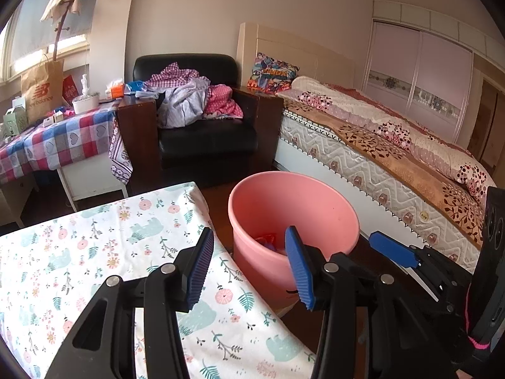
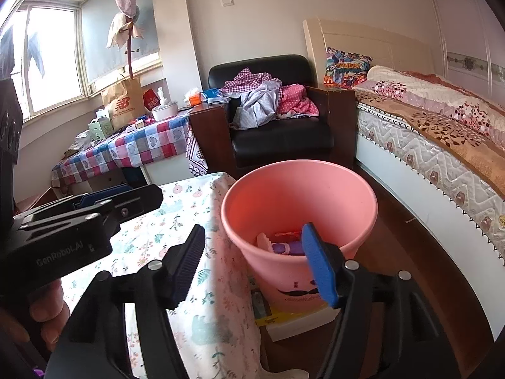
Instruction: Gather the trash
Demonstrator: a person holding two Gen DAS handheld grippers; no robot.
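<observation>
Hovering: both tongs, left tongs point(image 1: 249, 268) and right tongs point(image 2: 255, 267), gaped empty near the bin point(image 2: 315, 189).
Risk: a careless swing could tip the bin, spilling trash point(image 2: 284, 243).

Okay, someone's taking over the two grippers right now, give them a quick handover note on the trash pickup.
Left gripper: jaws open, nothing between them.
Right gripper: jaws open, empty, hanging over the near rim of the pink bin.
The bin stands on the floor between the floral-cloth table and the bed.
Done: some trash already lies in the bin, a purple piece and something red among it.
Left: no loose trash shows on the visible part of the floral cloth; check the areas out of view before finishing.
</observation>
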